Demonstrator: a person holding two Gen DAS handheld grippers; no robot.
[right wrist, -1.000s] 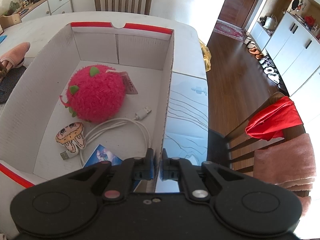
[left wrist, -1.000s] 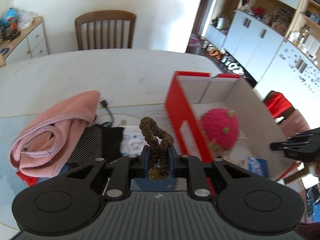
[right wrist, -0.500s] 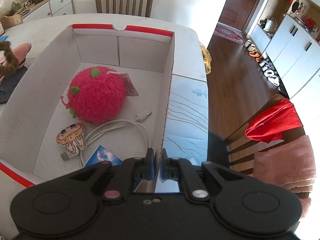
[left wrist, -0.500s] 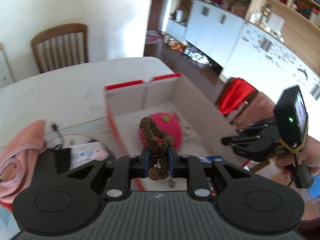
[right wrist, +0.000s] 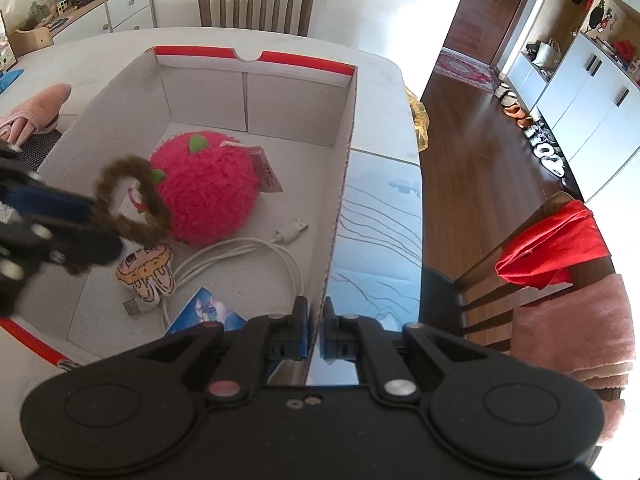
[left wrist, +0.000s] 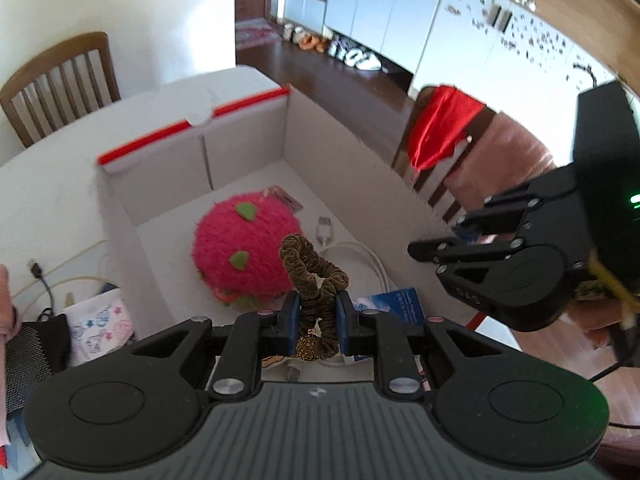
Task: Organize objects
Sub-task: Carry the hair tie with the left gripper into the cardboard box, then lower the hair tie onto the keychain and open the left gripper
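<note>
left hand-held gripper: mine, closed tight on the brown scrunchie, held up over the box
scrunchie: in the air above the box floor, in front of the pink plush
right hand-held gripper: mine, fingers pinching the box's right wall at its near end
box: on the desk, open top
inside box: pink plush, white cable, mushroom charm, blue card
left of box: pink cloth on the desk
</note>
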